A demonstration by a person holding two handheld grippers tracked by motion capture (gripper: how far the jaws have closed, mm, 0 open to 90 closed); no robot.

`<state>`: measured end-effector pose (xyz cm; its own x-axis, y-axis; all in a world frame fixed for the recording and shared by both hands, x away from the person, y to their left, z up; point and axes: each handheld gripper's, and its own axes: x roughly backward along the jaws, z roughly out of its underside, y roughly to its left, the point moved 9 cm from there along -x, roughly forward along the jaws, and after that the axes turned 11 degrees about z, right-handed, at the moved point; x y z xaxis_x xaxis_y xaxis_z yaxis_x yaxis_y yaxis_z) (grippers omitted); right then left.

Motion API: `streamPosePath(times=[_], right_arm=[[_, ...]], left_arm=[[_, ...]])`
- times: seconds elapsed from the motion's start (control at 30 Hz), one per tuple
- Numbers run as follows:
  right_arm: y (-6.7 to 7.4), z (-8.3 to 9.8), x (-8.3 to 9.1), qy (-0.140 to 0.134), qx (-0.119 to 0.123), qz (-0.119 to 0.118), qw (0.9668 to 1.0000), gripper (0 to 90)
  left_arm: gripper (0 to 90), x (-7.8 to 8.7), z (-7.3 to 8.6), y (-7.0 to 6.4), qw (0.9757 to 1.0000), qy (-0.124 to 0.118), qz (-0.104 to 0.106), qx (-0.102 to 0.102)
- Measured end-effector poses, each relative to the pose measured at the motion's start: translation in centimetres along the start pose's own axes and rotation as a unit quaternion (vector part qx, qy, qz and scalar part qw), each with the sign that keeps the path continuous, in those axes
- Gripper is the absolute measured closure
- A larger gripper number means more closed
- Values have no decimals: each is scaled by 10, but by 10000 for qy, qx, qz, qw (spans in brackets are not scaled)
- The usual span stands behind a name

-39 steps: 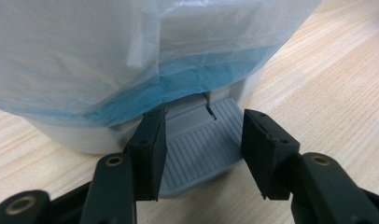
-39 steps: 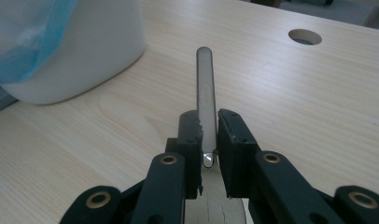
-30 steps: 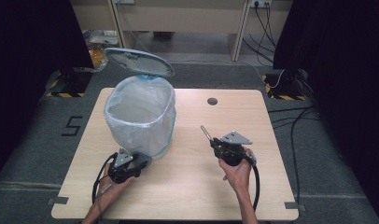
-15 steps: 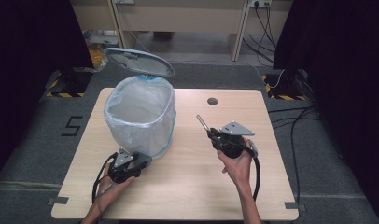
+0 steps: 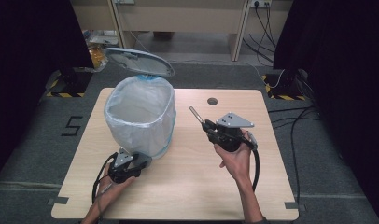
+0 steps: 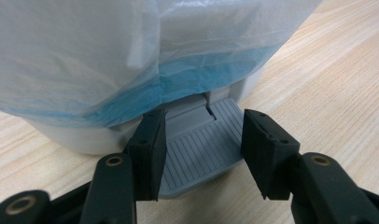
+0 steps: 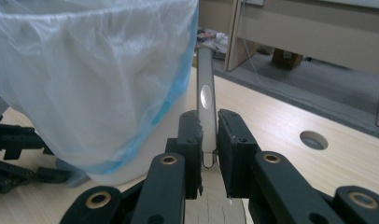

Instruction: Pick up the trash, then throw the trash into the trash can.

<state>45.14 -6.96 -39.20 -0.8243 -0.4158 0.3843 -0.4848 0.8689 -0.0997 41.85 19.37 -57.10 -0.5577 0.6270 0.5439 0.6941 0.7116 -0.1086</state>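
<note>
Seen from above, left to right across a wooden table (image 5: 178, 186). At far left, a hand low on the near edge, holding the left gripper (image 5: 140, 162) flat on the tabletop and aimed at the foot of a bin (image 5: 141, 114). Pressed down on the grey ribbed pedal (image 6: 199, 149) at the bin's base, one jaw lying on its left part, the other off its right edge; jaws held a little apart, clamped on nothing. Stood on the left half of the table, the bin, lined with a clear bag (image 5: 131, 126) over a blue one, its rim folded outward. Tipped up behind it, the oval lid (image 5: 138, 60), open, hanging past the table's far edge.

Right of the bin, bare wood, then the right gripper (image 5: 207, 126) raised off the table in the other hand (image 5: 234, 161), pointed up and toward the bin's side. Squeezed together on a slim metal strip (image 7: 205, 100), gripped near its lower end; the strip standing straight up out of the jaws, a small oval hole partway along it. Exact kind of tool not readable. Held near the bin's right wall, apart from it.

Farther back, a round hole (image 5: 212, 101) in the tabletop. Beyond the table, grey floor, cables and dark curtains.
</note>
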Motion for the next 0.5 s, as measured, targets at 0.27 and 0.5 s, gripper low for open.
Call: streamPosePath(times=[0.27, 0.5], right_arm=[[0, -16, 2, -83, 39, -21, 10000, 795], [13, -33, -1, -160, 153, -123, 9997, 796]], left_arm=[[500, 0, 0, 0, 10000, 14, 5, -4], [500, 0, 0, 0, 10000, 14, 6, -8]])
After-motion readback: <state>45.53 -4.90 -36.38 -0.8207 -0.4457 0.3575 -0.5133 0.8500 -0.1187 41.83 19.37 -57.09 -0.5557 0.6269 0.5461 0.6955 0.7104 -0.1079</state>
